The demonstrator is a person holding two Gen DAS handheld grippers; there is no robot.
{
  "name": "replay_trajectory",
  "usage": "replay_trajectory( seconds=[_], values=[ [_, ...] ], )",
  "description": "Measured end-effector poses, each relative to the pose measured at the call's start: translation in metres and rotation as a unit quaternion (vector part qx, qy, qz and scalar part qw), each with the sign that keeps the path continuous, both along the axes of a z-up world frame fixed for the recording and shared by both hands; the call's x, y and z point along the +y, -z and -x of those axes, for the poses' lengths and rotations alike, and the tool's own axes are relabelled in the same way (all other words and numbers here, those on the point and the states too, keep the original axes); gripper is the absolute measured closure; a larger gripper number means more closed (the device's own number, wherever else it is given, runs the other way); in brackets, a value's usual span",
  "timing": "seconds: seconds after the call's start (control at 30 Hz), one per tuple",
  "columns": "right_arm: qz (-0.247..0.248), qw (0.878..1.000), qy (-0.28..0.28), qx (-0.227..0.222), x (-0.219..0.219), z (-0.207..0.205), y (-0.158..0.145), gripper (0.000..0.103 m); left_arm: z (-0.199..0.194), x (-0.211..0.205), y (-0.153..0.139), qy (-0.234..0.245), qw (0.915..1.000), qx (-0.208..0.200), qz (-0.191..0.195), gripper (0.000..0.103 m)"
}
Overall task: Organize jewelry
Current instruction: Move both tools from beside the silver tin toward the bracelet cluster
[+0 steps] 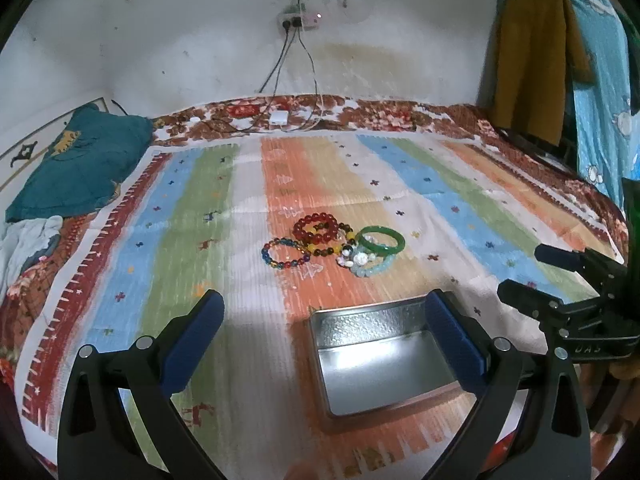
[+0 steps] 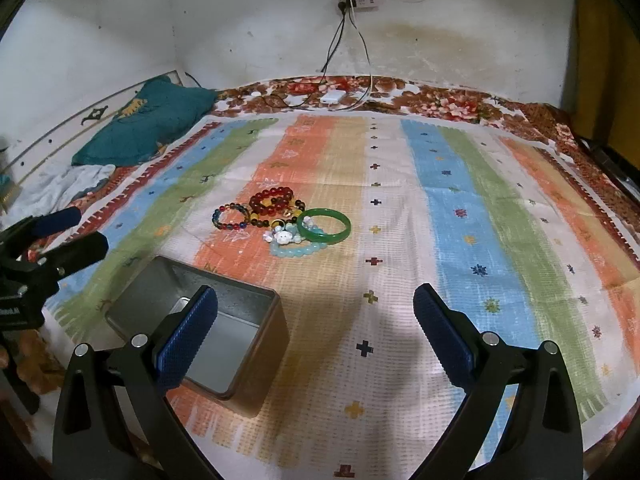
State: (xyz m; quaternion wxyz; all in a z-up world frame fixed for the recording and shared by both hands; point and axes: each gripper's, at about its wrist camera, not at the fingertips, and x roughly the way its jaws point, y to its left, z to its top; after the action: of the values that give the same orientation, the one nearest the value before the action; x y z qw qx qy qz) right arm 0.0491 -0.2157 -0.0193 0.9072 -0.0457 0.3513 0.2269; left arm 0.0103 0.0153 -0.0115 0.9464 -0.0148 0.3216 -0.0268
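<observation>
Bracelets lie heaped ahead of both wide-open, empty claws, left gripper and right gripper; overlapping strands blur together; the tin sits partly behind a finger.

place: home bedroom — bed (striped cover) | pillow | hanging clothes

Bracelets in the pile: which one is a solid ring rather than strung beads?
The green bangle, at the pile's right edge. It is one smooth, unbroken hoop; the red, multicolour and pale blue bracelets are all beaded.
</observation>
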Motion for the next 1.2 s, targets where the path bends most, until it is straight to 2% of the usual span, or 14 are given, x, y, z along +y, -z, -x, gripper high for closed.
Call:
replay_trajectory(
  seconds=[0.13, 0.33, 0.57, 1.0, 1.2],
  values=[
    [0.012, 1.0, 0.024, -0.016, 0.0, 0.002, -0.003, 0.003, -0.001, -0.002, 0.002, 0.004, 1.0, 0.008, -0.001, 0.005],
    [-0.001, 1.0, 0.013, -0.018, 0.001, 0.004, -0.007, 0.003, -0.002, 0.001, 0.003, -0.004, 0.9999, 0.014, 0.007, 0.005],
    [-0.061, 0.998, -0.001, 0.025, -0.009, -0.003, -0.005, 0.003, -0.004, 0.006, 0.005, -0.02, 0.9995, 0.023, 0.01, 0.005],
    [0.004, 1.0, 0.005, 0.021, 0.0, -0.006, -0.001, 0.003, -0.007, 0.012, 0.007, -0.024, 0.9992, 0.029, 0.012, 0.005],
    [-0.002, 1.0, -0.009, 0.023, 0.003, -0.008, -0.002, 0.003, -0.011, 0.014, 0.01, -0.028, 0.9986, 0.039, 0.021, 0.005]
  ],
)
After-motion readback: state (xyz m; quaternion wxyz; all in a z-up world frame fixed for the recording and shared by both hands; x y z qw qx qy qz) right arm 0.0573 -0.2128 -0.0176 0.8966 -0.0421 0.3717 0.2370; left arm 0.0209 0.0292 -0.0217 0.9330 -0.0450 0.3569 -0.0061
